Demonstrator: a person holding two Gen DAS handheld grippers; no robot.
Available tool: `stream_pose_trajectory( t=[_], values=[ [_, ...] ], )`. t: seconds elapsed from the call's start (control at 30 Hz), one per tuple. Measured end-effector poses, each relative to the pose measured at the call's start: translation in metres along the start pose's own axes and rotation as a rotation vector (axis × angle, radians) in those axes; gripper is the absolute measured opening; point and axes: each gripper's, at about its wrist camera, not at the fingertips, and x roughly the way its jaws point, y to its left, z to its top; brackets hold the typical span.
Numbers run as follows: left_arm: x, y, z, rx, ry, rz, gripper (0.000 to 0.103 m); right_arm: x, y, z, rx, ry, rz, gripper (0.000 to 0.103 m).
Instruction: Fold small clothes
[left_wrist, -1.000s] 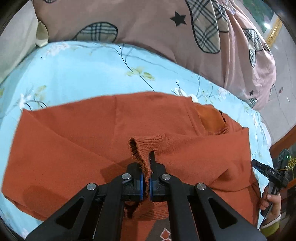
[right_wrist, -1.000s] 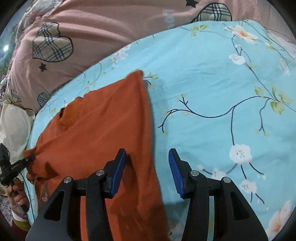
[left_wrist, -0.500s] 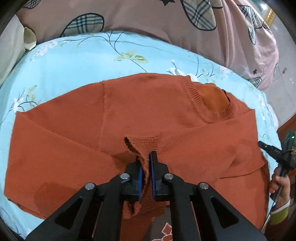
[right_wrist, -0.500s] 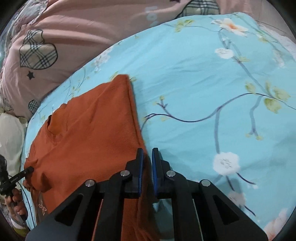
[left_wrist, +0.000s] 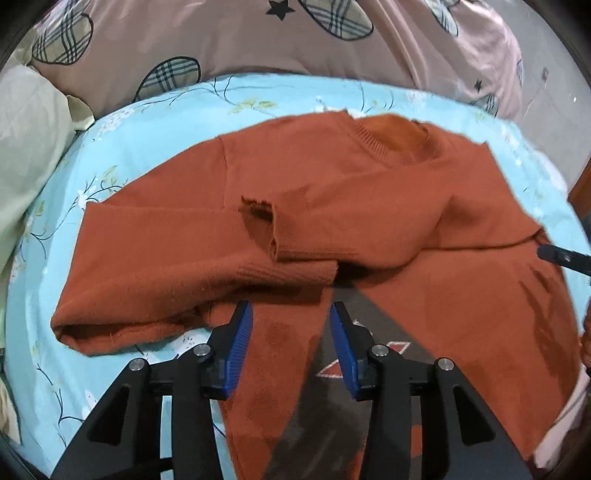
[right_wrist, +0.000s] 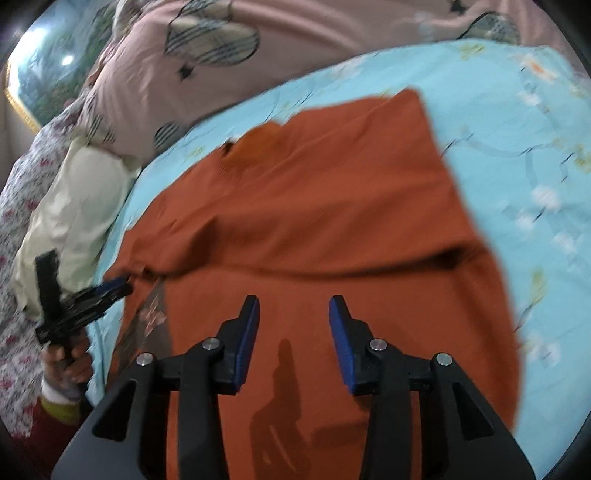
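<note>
An orange knit sweater lies on the light blue floral bedsheet. Both sleeves are folded across its front; one ribbed cuff lies near the middle. My left gripper is open and empty, just above the sweater's lower part. My right gripper is open and empty above the sweater, over its folded right side. The left gripper also shows in the right wrist view at the sweater's left edge. A grey patch with a red pattern shows on the lower front.
A pink duvet with plaid hearts and stars lies bunched along the far side of the bed. A cream pillow sits at the left. The bed's edge and a wooden piece are at the right.
Both grippers have opened and let go of the sweater. The left one released the cuff, which now lies on the front. The right one released the side it had folded over. Both pulled back.
</note>
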Motion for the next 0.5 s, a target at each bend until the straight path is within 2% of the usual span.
stream_pose_trajectory(
  t=[0.1, 0.17, 0.23, 0.33, 0.5],
  values=[
    [0.003, 0.001, 0.002, 0.022, -0.020, 0.046, 0.044, 0.005, 0.006, -0.011, 0.004, 0.026, 0.011, 0.041],
    [0.005, 0.000, 0.006, 0.073, -0.049, 0.120, 0.044, 0.005, 0.005, -0.018, 0.011, 0.040, 0.019, 0.041],
    [0.005, 0.001, 0.011, 0.112, -0.065, 0.156, 0.044, 0.006, 0.007, -0.023, 0.010, 0.053, 0.020, 0.041],
    [0.003, 0.003, 0.010, 0.151, -0.082, 0.141, 0.044, 0.007, 0.008, -0.029, 0.017, 0.067, 0.021, 0.041],
    [0.016, -0.005, 0.010, 0.237, -0.060, 0.131, 0.044, 0.012, 0.012, -0.030, 0.022, 0.075, 0.027, 0.041]
  ],
)
